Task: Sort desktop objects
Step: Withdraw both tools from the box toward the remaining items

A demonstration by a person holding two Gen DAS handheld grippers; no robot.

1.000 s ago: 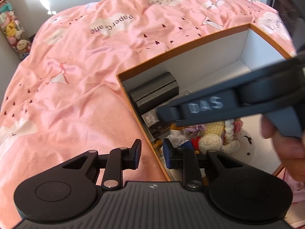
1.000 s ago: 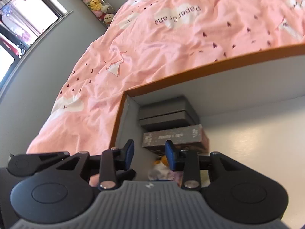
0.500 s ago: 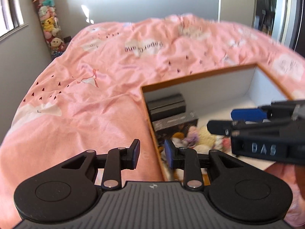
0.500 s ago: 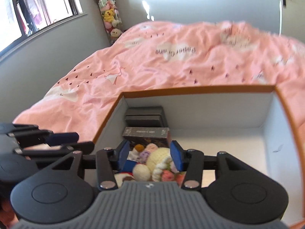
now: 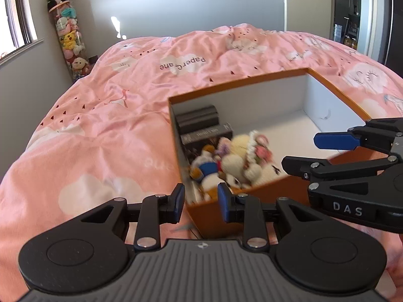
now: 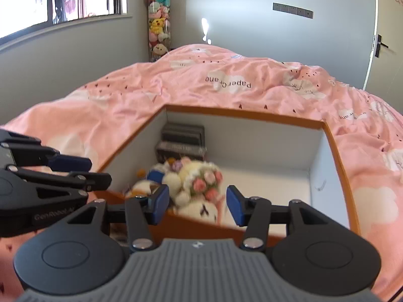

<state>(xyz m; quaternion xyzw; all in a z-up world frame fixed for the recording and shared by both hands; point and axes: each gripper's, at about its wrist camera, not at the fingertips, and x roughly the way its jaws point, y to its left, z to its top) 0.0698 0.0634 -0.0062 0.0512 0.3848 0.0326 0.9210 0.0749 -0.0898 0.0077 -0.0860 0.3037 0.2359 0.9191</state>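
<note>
Pulled back from orange box (image 6: 337, 156); plush toys (image 6: 194, 183) left inside, lower centre. Right gripper (image 6: 196, 205) released, left gripper (image 5: 200, 201) empty. Placement done.

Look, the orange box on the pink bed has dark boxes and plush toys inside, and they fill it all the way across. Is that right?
Not quite. The orange box on the pink bed does hold dark boxes and plush toys, but they sit bunched at one end only. The rest of its white floor is bare, as the right wrist view shows.

A home bedroom: a bed under a pink duvet (image 5: 121, 115), a tall tube of plush toys (image 6: 158, 22), a door (image 6: 382, 47).
</note>
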